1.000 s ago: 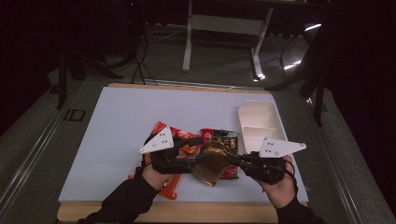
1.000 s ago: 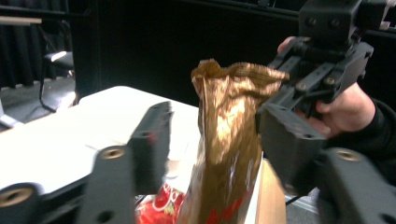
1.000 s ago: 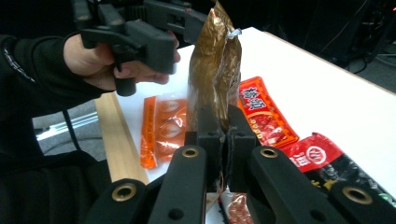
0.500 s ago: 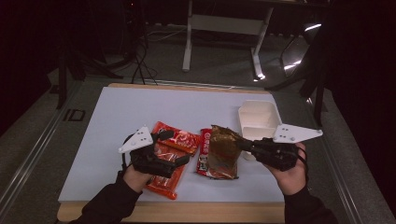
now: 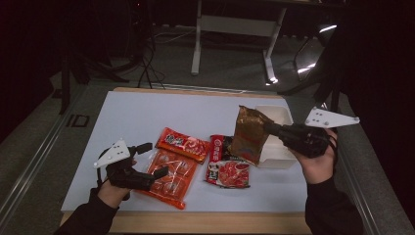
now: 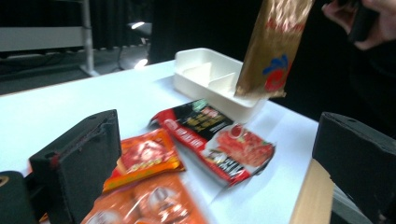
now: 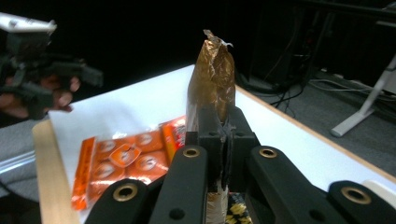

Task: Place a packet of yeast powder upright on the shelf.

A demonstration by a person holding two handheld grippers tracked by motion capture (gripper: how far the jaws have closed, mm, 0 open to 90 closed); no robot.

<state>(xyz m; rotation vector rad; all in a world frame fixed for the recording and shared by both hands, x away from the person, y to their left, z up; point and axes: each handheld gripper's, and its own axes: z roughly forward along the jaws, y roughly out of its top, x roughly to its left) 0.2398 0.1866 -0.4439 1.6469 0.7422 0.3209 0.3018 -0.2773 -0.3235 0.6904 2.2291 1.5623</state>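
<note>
A gold-brown foil packet hangs upright over the near-left corner of the white divided box. My right gripper is shut on the packet's edge; in the right gripper view the jaws pinch the gold-brown packet low down. My left gripper stands open at the front left, over a large orange packet. Its jaws have just been opening and hold nothing. In the left gripper view the left gripper is wide apart, with the gold packet far off.
A small orange packet and a red-and-black packet lie flat mid-table on the white tabletop. A wooden strip runs along the front edge. Desk legs and cables stand on the floor behind.
My left gripper has come off the gold packet, opened and drawn back to the front left. The right gripper has carried the packet up and to the right, toward the box.
</note>
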